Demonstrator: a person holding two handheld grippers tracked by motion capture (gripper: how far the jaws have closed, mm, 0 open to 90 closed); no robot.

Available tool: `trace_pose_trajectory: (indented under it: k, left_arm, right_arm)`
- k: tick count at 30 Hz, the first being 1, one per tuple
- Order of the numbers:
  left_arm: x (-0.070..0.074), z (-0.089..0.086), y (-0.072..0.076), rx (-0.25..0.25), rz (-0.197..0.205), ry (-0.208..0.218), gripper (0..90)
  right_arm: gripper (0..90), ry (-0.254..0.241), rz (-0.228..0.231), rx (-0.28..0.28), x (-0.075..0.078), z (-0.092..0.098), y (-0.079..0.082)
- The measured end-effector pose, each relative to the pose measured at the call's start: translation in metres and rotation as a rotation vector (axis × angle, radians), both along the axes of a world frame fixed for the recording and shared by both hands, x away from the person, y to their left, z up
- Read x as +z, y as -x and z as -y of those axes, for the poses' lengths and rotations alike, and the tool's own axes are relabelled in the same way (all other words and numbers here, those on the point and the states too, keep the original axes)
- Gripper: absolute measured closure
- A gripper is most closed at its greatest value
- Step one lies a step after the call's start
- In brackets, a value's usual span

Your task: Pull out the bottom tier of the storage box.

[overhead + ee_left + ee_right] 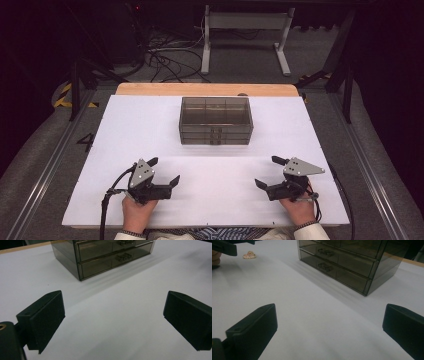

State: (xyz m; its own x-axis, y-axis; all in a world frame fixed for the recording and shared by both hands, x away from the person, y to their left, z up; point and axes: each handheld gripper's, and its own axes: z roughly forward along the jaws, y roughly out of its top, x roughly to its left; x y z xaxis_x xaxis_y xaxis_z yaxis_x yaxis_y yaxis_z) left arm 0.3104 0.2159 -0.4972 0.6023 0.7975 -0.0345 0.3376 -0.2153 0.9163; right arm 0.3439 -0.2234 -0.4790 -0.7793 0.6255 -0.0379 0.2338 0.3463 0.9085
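1. While both hands rest near the front edge of the table (150, 125), the left gripper (165, 172) has its jaws spread wide with nothing between them; its own view shows bare white tabletop between the black pads (48, 317).
2. The right gripper (270, 172) is likewise spread and empty, held low over the table and aimed toward the middle.
3. Well ahead of both, at the centre of the table toward its far edge, sits the smoky see-through drawer box (216, 120), its drawers shut and its small handles (324, 265) facing the person.
4. In the right gripper view a small pale object (249, 255) lies on the table beyond the left gripper; I cannot tell what it is.
5. Likely risks: the handles are small and shallow, so a jaw coming in off-line could slip off one. The box looks light, so pulling a drawer with one gripper, without the other bracing the body, could drag the whole box forward. A wide-open jaw could also knock its corner.
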Motion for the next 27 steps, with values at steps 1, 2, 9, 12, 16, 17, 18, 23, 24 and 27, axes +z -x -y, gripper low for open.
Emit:
trace_pose_trajectory:
  k: [1,2,9,12,16,17,18,23,24,27]
  left_arm:
    - [0.000,0.000,0.000,-0.002,-0.005,0.002,4.5]
    - [0.000,0.000,0.000,-0.004,-0.004,0.000,4.5]
    - [0.000,0.001,0.000,-0.002,-0.001,-0.002,4.5]
    - [0.000,0.001,0.000,-0.002,-0.004,0.000,4.5]
    - [0.000,0.000,-0.001,-0.002,-0.003,-0.004,4.5]
    - [0.000,0.000,-0.001,-0.002,0.000,-0.006,4.5]
    - [0.000,0.000,-0.001,-0.003,-0.002,-0.005,4.5]
    - [0.000,0.000,-0.001,-0.005,-0.005,0.003,4.5]
    - [0.000,0.000,-0.001,-0.004,-0.006,0.007,4.5]
    - [0.000,0.000,-0.001,-0.006,-0.004,0.004,4.6]
  right_arm:
    - [0.2,0.001,0.001,0.000,0.000,0.000,0.000]
    - [0.3,0.001,0.001,-0.001,0.000,0.000,0.000]
    - [0.4,0.011,-0.010,0.008,-0.001,-0.003,-0.002]
    - [0.4,0.021,-0.015,0.011,0.000,-0.005,-0.002]
    - [0.4,0.038,-0.018,0.008,0.002,-0.010,-0.005]
    - [0.5,0.031,-0.019,0.010,0.003,-0.011,-0.006]
    - [0.6,0.026,-0.021,0.009,0.004,-0.012,-0.007]
    - [0.9,0.029,-0.007,0.026,0.016,-0.025,-0.012]
    - [1.0,0.036,-0.005,0.029,0.018,-0.027,-0.013]
    - [1.3,0.038,-0.004,0.035,0.020,-0.034,-0.017]
